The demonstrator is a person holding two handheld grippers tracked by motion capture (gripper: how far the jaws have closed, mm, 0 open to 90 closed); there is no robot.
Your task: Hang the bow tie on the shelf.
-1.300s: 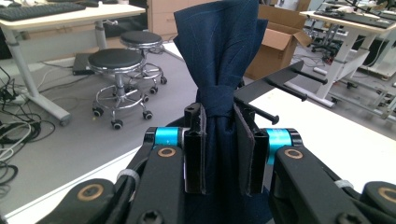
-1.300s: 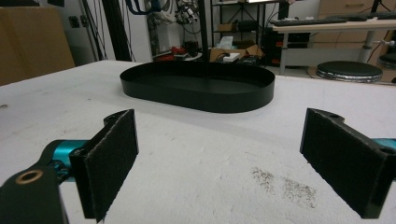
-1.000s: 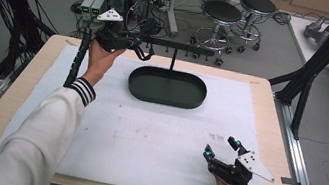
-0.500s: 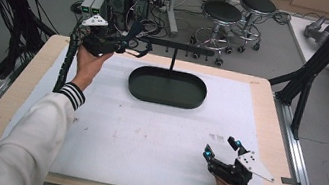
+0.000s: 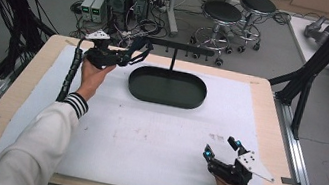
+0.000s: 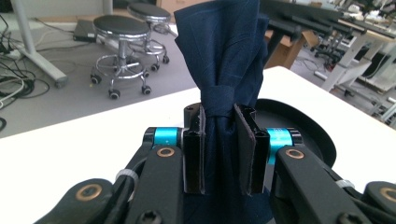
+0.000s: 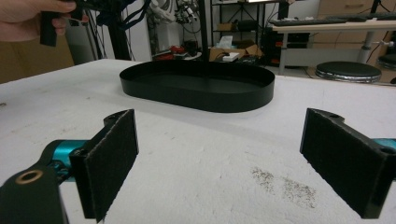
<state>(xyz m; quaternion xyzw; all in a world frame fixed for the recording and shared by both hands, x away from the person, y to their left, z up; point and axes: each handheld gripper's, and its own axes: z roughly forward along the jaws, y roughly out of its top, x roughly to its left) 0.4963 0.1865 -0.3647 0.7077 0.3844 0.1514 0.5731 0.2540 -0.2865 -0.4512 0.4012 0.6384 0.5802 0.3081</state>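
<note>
The room was evenly and brightly lit from overhead, with no hard shadows anywhere around the black tray [image 5: 167, 87]. Under the tray's near wall lay only a thin, soft shadow on the white mat [image 5: 145, 135], which glared pale and nearly washed out in the right gripper view. The high view was soft and a little grainy, its straight lines bowing towards the edges far from the tray. In the left gripper view the dark blue cloth [image 6: 224, 60] stood fairly sharp, its folds clear, while the stools [image 6: 123, 35] beyond the tray were slightly blurred. Nearest the lens, the right gripper's pads [image 7: 109, 161] looked fuzzy.
</note>
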